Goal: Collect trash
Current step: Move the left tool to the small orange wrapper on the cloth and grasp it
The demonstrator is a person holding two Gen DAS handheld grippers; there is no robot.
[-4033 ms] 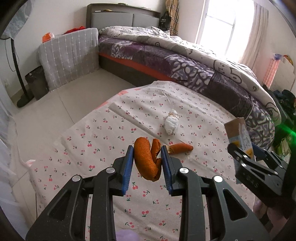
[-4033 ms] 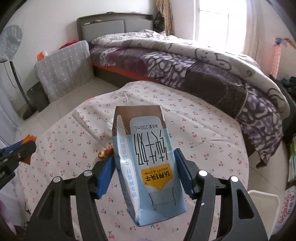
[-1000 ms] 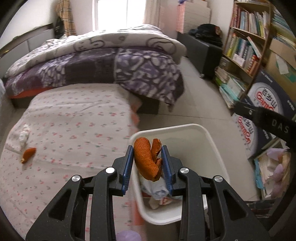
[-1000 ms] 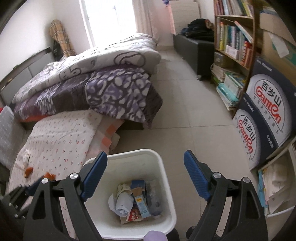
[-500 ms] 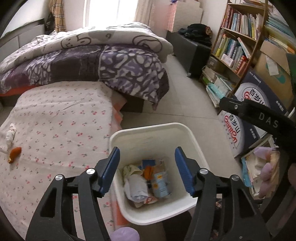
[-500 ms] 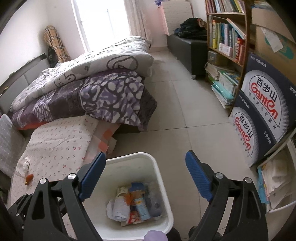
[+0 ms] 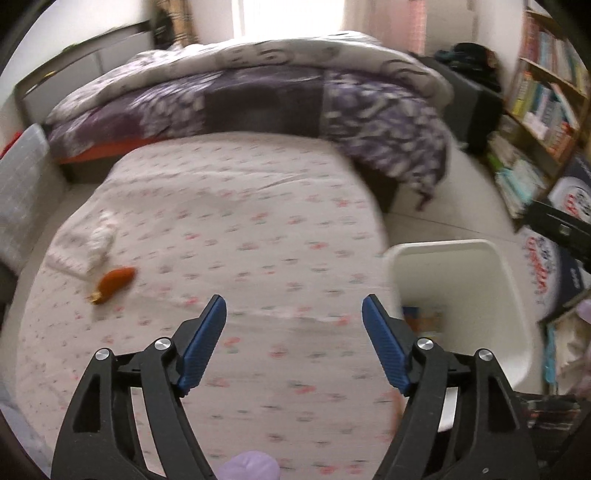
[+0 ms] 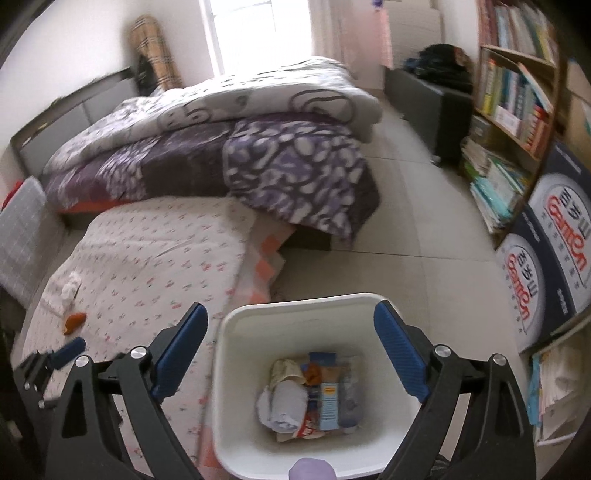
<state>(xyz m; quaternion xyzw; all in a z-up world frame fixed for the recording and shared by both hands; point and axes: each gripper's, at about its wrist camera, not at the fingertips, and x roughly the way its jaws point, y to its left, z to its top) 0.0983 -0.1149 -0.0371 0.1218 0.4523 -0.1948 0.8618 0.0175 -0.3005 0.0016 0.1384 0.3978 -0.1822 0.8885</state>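
Trash (image 8: 310,391): crumpled paper, cartons, orange peel, binned

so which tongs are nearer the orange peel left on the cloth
Left. The left tongs hang open over the cloth, the orange peel ahead to their left. The right tongs hang open over the bin.

I am in a home bedroom: a bed (image 8: 207,147) with a rumpled purple quilt, a crowded bookshelf (image 8: 517,122), a tiled floor (image 8: 417,229) and a bright window (image 8: 258,33).
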